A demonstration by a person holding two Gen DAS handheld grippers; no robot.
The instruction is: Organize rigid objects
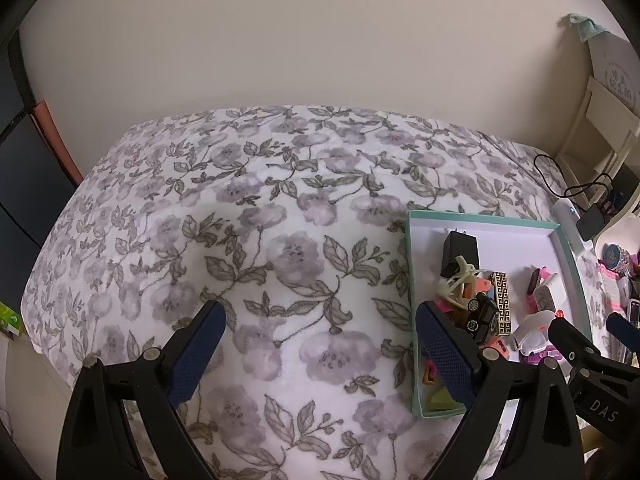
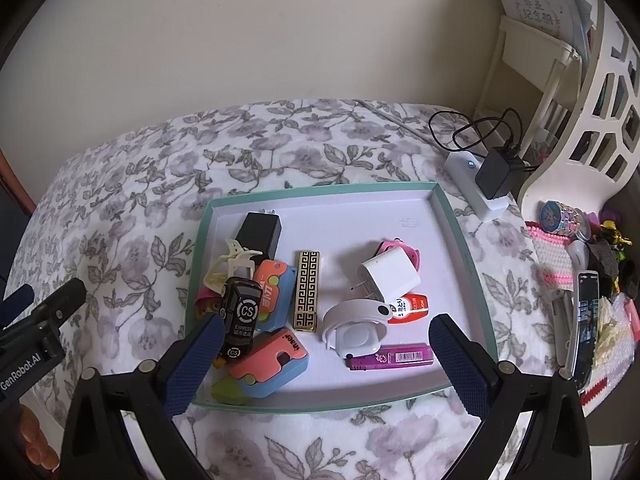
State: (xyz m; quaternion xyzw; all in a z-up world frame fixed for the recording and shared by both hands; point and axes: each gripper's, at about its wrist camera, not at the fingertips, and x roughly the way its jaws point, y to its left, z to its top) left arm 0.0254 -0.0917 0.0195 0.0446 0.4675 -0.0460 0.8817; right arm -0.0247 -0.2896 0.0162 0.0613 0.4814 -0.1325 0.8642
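Observation:
A teal-rimmed white tray [image 2: 448, 216] lies on the floral bedspread and holds several small items: a black charger [image 2: 258, 232], a black toy car [image 2: 238, 316], a gold patterned bar [image 2: 307, 290], a white plug [image 2: 390, 278], a white strap gadget [image 2: 356, 330] and a purple lighter [image 2: 394, 358]. My right gripper [image 2: 326, 354] is open and empty over the tray's near edge. My left gripper [image 1: 320, 344] is open and empty over bare bedspread, left of the tray [image 1: 410, 264].
A white power strip [image 2: 476, 184] with a black adapter and cable lies behind the tray. A white basket [image 2: 592, 120] and a clutter of beads, a phone [image 2: 586, 320] and trinkets sit at the right. A wall is behind the bed.

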